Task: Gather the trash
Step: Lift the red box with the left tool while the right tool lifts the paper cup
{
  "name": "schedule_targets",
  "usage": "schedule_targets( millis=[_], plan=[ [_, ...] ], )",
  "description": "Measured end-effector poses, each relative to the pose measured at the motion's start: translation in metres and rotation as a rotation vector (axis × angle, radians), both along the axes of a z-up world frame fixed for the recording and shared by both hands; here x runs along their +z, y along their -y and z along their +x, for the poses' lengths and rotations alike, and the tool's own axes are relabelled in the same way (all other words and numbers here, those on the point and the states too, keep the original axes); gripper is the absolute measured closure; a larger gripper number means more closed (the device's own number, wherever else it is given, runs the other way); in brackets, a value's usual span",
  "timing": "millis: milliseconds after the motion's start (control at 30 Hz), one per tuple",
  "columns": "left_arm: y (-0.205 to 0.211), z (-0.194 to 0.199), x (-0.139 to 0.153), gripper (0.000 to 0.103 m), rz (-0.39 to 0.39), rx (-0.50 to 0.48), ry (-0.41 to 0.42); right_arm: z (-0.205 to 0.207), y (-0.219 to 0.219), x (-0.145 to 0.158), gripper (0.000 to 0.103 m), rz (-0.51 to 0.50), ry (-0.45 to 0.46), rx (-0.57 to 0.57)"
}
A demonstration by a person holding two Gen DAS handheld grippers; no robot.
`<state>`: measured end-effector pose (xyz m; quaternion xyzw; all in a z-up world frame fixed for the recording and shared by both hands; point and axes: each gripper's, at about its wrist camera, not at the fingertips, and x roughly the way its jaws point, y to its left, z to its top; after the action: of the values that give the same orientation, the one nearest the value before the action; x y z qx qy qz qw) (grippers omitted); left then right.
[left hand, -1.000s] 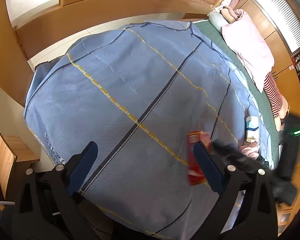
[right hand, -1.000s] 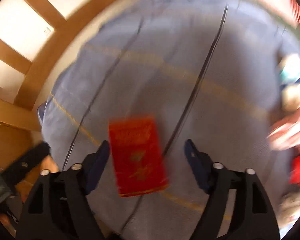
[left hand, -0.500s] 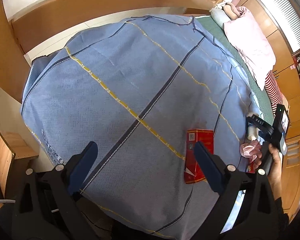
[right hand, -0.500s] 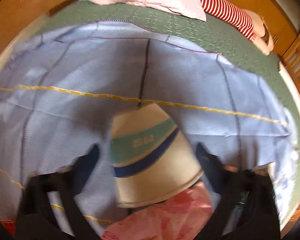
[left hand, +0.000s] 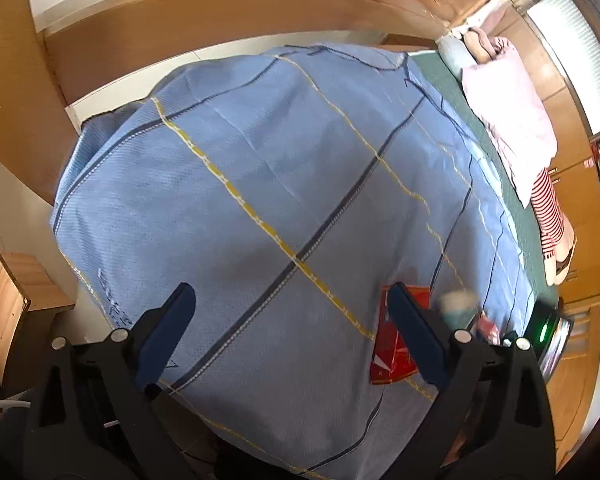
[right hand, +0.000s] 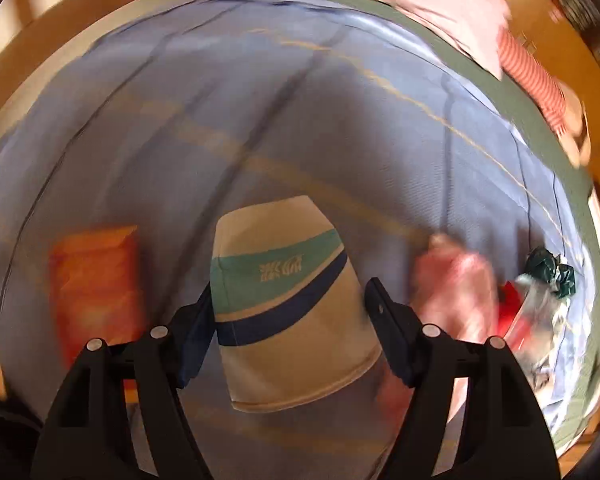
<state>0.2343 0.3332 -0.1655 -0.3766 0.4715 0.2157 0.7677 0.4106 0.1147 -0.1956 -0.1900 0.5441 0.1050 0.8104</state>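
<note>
Paper cup (right hand: 288, 300), white with a teal and a navy band, lies tipped on the blue checked bedspread (left hand: 260, 184), mouth toward the camera. Right gripper (right hand: 292, 320) straddles it: jaws have just been closing, left pad at the cup wall, right pad seemingly a sliver clear; frame blurred, so a firm pinch can't be confirmed. Straddling across the cup's width suits a squeeze on its soft sides. Red packet (right hand: 96, 288) lies flat just left of the cup; crumpled pink wrapper (right hand: 452, 284) just right; more litter beyond, dark green scrap (right hand: 550, 270) included. Left gripper (left hand: 292, 320) hangs wide and empty over bare cloth, the red packet at its right finger. Judgement: cup is the current pick; packet and wrapper remain.
</note>
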Motion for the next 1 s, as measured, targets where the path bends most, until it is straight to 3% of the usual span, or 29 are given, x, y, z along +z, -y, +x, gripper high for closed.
schedule_targets(
  millis=[67,100,167,200,300,500,600,667,733,1000],
  plan=[
    [-0.003,-0.001,-0.001,0.007,-0.004,0.014,-0.003,-0.021,-0.012,0.003,0.032,0.059,-0.032,0.022],
    [-0.005,-0.002,-0.001,0.007,-0.007,0.019,-0.004,-0.031,-0.014,0.008,0.032,0.14,-0.065,0.019],
    [-0.008,-0.002,-0.002,0.007,-0.007,0.031,-0.008,-0.043,-0.01,0.018,0.032,0.291,-0.111,-0.042],
    [-0.008,-0.003,-0.002,0.007,-0.005,0.034,-0.011,-0.049,-0.008,0.024,0.032,0.317,-0.097,-0.081],
    [-0.005,0.001,-0.005,0.007,0.007,0.011,-0.033,-0.063,0.007,0.036,0.032,0.28,0.013,-0.218],
    [0.021,0.019,-0.024,0.007,0.074,-0.148,-0.114,-0.058,0.056,0.023,0.027,0.31,-0.019,-0.483],
    [0.033,0.027,-0.04,0.007,0.076,-0.24,-0.16,-0.056,0.077,0.009,0.023,0.468,-0.089,-0.552],
    [0.035,0.029,-0.047,0.007,0.085,-0.252,-0.174,-0.068,0.094,0.009,0.018,0.574,-0.086,-0.625],
    [0.039,0.03,-0.052,0.007,0.083,-0.27,-0.173,-0.07,0.108,0.012,0.015,0.602,-0.055,-0.692],
    [0.065,0.035,-0.05,0.006,0.098,-0.378,-0.119,-0.076,0.125,0.013,0.015,0.621,-0.005,-0.776]
  ],
)
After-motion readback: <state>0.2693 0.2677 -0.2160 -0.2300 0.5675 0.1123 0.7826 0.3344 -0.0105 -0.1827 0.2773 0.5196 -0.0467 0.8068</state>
